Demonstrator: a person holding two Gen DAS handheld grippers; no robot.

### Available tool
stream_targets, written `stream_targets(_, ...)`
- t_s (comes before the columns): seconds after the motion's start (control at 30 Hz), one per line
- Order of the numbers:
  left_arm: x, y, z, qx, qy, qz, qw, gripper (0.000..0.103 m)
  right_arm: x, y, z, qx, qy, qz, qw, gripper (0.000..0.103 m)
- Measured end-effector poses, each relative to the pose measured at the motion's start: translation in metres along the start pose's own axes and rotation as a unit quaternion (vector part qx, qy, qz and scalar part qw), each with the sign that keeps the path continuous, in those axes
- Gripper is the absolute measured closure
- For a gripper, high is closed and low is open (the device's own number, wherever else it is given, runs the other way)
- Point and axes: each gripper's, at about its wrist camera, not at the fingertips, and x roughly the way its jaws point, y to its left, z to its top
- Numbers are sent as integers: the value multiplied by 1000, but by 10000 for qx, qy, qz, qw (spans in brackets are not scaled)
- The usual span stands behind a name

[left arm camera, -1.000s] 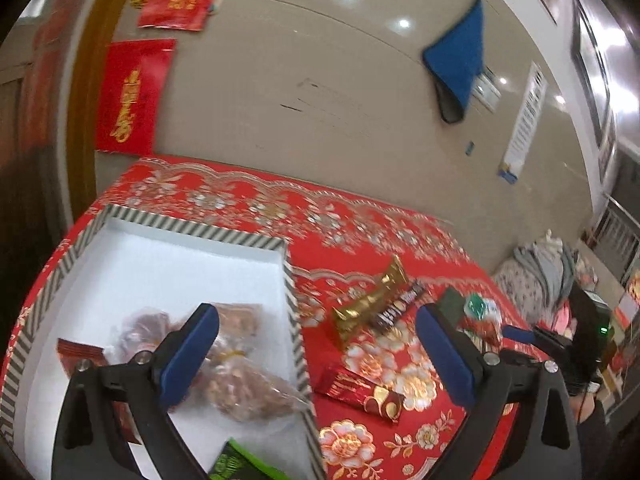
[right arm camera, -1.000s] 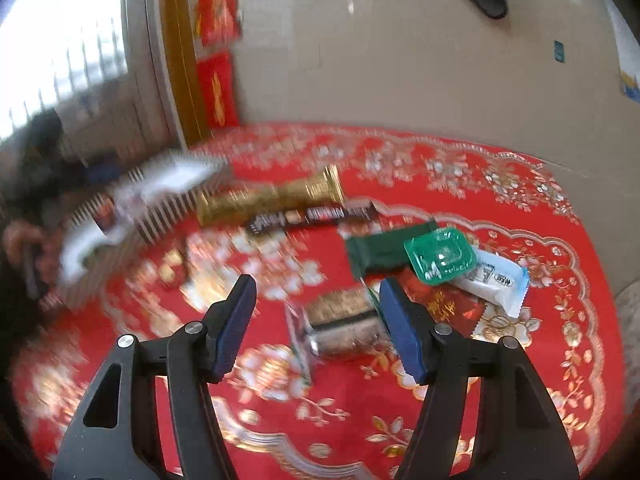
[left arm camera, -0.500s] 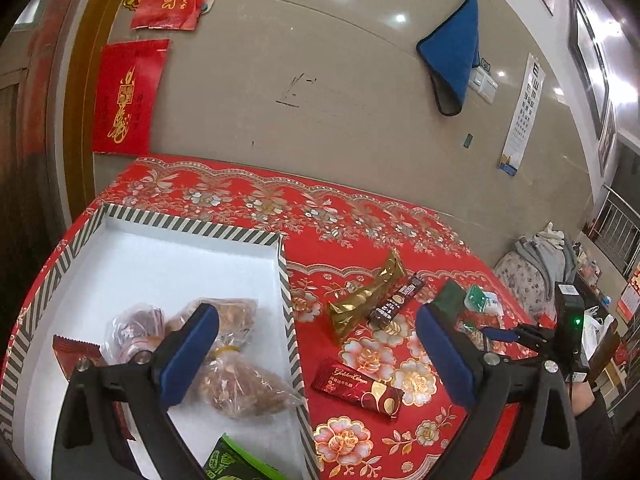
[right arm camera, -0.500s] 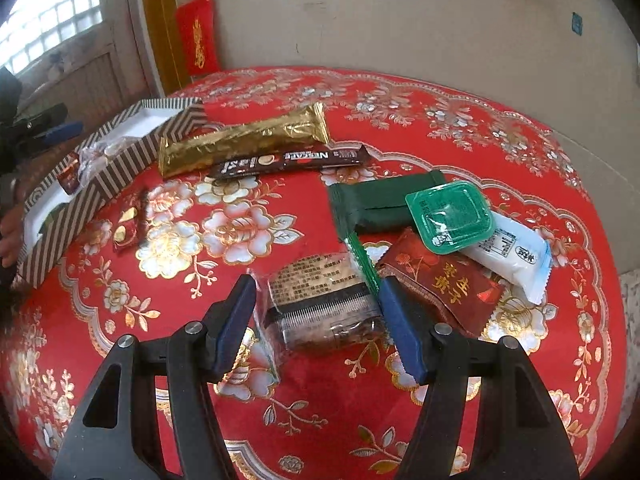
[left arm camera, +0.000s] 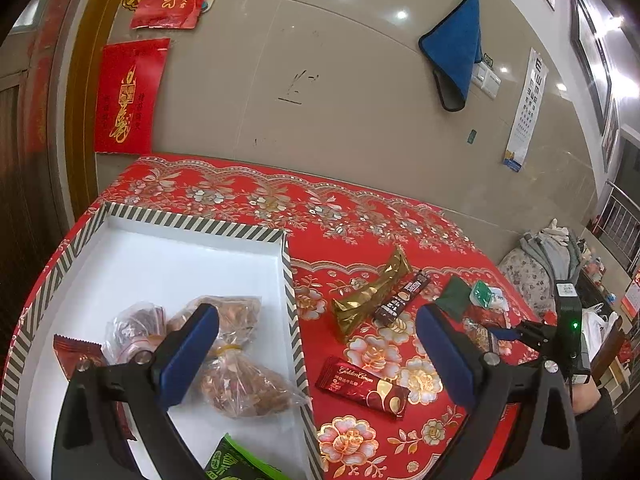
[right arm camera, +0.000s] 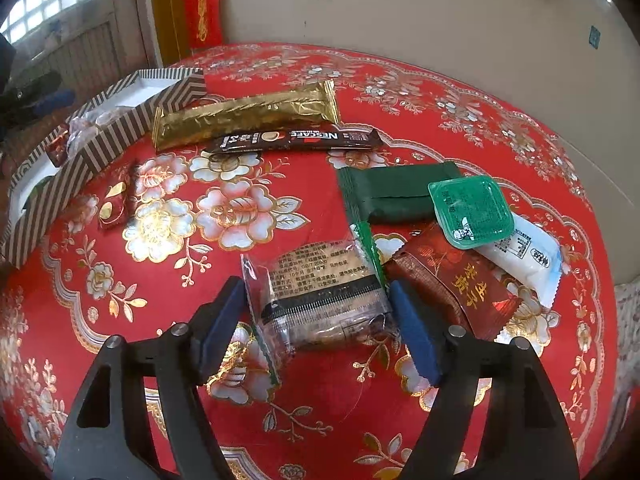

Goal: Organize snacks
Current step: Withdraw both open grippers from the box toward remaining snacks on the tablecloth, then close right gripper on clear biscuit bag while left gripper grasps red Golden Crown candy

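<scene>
While the right tongs (right arm camera: 318, 330) spread wider, the clear-wrapped snack (right arm camera: 320, 300) lies between them, unpinched.

A clear-wrapped brown biscuit pack (right arm camera: 320, 300) is seen lying flat between the jaws of the opening right claw (right arm camera: 320, 336). Beyond it a dark green packet (right arm camera: 394, 196), a green jelly cup (right arm camera: 472, 211) and a gold bar (right arm camera: 244, 118) are spread.

A home interior is indicated: behind the red floral-patterned tablecloth (left arm camera: 360, 216), red gold-lettered paper banners (left arm camera: 128, 96), a blue hanging cloth (left arm camera: 456, 52) and an eye chart (left arm camera: 528, 108) are seen.
</scene>
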Motion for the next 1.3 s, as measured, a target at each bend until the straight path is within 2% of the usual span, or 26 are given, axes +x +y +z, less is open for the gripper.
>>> stream_targets(0.2, 1, 0, 0, -7, 8, 14, 10000, 3, -1, -1, 0, -7, -2, -48, 10000, 31)
stream_targets(0.37, 0, -1, 0, 25, 12, 10, 10000, 3, -2, -3, 0, 65, -30, 100, 9999, 33)
stream_targets(0.5, -5, -15, 5, -11, -17, -35, 10000, 3, -3, 2, -2, 20, -22, 80, 10000, 34)
stream_targets(0.6, 5, -41, 6, -71, 400, -289, 9988, 0, -5, 1, -4, 95, -31, 89, 9999, 34)
stream_targets(0.63, 13, -52, 4, -65, 576, -265, 9980, 0, -5, 1, -4, 122, -28, 94, 9999, 34)
stream_targets(0.77, 53, -83, -13, 110, 1276, 158, 9916, 0, -8, -1, -5, 176, -76, 87, 9998, 34)
stream_targets(0.87, 77, -83, -34, -259, 1663, 268, 9854, 0, -8, -4, -5, 223, -102, 106, 9996, 34)
stream_targets(1.0, 88, -86, -43, -147, 1615, 767, 9838, 0, -9, -3, -5, 216, -130, 77, 9997, 34)
stream_targets(1.13, 103, -93, -41, 32, 1736, 991, 9798, 0, -9, 0, -5, 141, -103, 5, 9998, 34)
stream_targets(1.17, 104, -96, -40, 95, 1715, 959, 9805, 0, -8, 0, -5, 129, -93, 4, 9999, 34)
stream_targets(1.23, 108, -103, -38, 29, 1822, 379, 9825, 0, -8, 0, -5, 133, -90, 2, 9999, 34)
stream_targets(1.3, 107, -112, -35, 185, 1766, 147, 9840, 0, -8, 0, -5, 130, -83, 4, 9999, 34)
